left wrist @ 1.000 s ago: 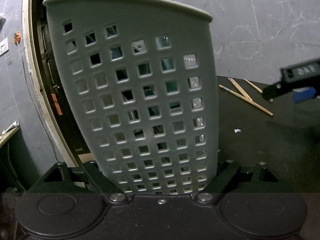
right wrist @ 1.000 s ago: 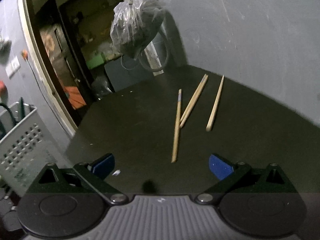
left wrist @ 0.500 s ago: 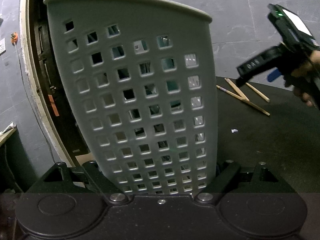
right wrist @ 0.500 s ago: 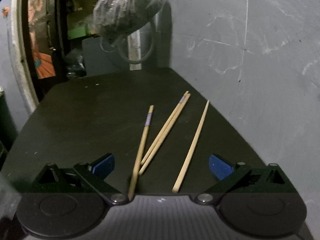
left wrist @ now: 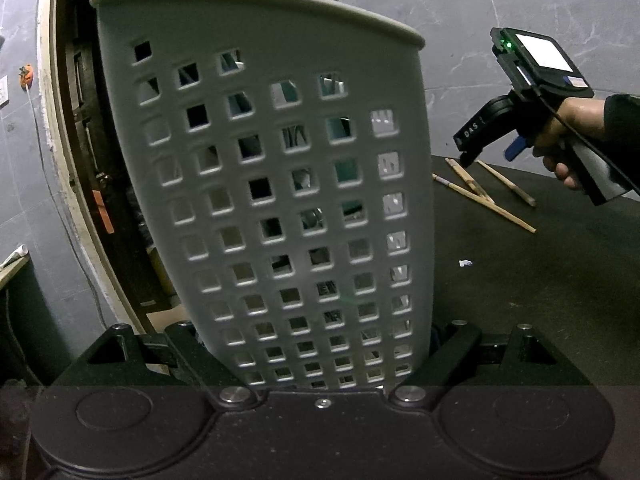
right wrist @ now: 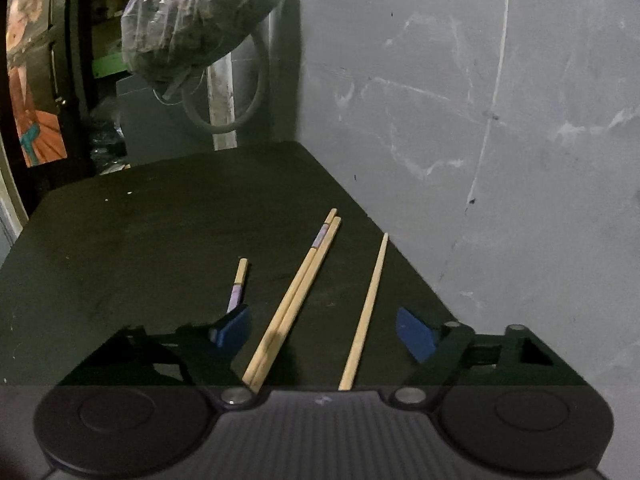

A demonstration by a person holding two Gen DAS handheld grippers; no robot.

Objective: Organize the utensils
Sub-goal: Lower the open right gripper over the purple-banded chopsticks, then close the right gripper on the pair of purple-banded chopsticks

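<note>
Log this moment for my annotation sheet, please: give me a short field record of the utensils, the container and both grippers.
container: grey perforated basket, clamped in the left gripper
utensils: four wooden chopsticks lying on the black table
chopstick layout: two together, one apart on each side
right gripper: jaws just closing, over the chopsticks, nothing gripped yet
right hand: holds the gripper handle
</note>
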